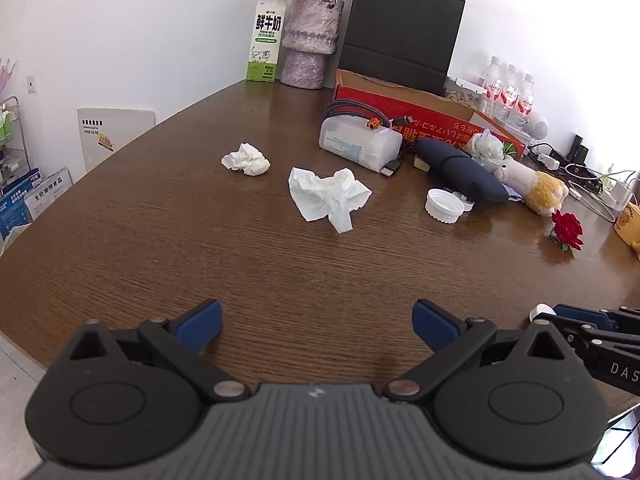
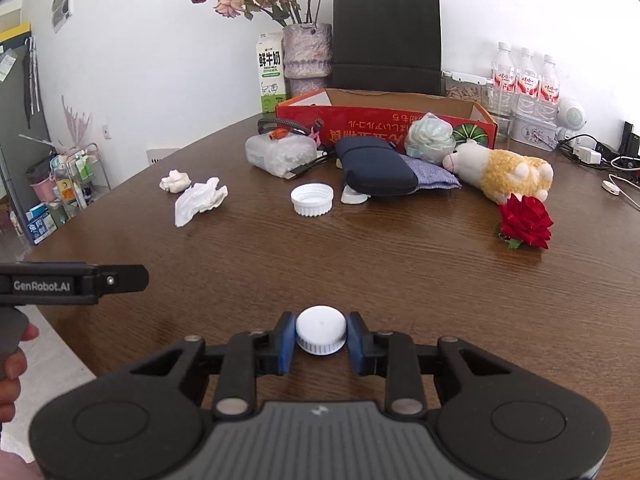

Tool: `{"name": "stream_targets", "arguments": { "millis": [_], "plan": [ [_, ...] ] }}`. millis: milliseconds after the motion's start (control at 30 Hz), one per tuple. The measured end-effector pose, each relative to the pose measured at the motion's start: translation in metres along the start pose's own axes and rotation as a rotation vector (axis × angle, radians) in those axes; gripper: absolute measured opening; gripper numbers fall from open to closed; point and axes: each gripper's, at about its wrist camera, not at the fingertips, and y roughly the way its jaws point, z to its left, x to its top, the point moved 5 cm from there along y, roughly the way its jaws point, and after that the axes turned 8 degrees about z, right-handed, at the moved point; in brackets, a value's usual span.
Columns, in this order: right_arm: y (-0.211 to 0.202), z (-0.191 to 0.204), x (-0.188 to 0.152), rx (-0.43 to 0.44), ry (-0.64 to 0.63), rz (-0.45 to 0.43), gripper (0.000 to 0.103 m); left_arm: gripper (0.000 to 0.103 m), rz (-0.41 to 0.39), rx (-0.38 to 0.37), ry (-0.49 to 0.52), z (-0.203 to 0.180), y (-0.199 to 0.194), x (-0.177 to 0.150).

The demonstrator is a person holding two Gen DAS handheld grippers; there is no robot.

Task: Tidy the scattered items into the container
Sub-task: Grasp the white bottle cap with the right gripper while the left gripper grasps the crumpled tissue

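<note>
The right gripper (image 2: pixel 321 339) pinches a small white cap (image 2: pixel 321 335) by its rim at lower centre — a thin hold that could slip on the way to the red box (image 2: pixel 384 130) at upper centre. The left gripper (image 1: pixel 316 324) hangs spread, empty. Bare table (image 2: pixel 360 264) lies between; clutter crowds the box's front.

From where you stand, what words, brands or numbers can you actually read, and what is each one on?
"鲜牛奶" and "FRESH MILK": milk carton; its smaller print is too small to read.
"GenRobot.AI": side of the left claw.
"DAS", cut off by the frame edge: side of the right claw.
Yellow characters, upside down: red cardboard box, unreadable.
Water bottle labels: blurred.
Floor packages: too small.
</note>
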Motion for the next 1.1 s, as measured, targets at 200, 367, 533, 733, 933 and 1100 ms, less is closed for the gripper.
{"name": "stream_targets", "arguments": {
  "millis": [200, 367, 533, 733, 933, 1100],
  "plan": [
    [0.006, -0.009, 0.019, 0.004, 0.013, -0.014, 0.027, 0.103, 0.006, 0.001, 0.019, -0.003, 0.013, 0.026],
    [0.016, -0.022, 0.035, 0.008, 0.044, -0.018, 0.027, 0.103, 0.02, 0.007, 0.037, -0.009, 0.029, 0.048],
    [0.025, -0.04, 0.053, -0.002, 0.069, -0.03, 0.027, 0.103, 0.04, 0.019, 0.033, -0.014, 0.051, 0.071],
    [0.038, -0.057, 0.068, -0.002, 0.081, -0.028, 0.027, 0.101, 0.045, 0.068, 0.037, -0.016, 0.074, 0.088],
    [0.047, -0.067, 0.072, 0.007, 0.084, -0.016, 0.027, 0.087, 0.061, 0.118, 0.034, -0.015, 0.09, 0.093],
    [0.051, -0.073, 0.074, 0.01, 0.091, -0.013, 0.027, 0.062, 0.037, 0.127, 0.032, -0.018, 0.09, 0.092]
  ]
}}
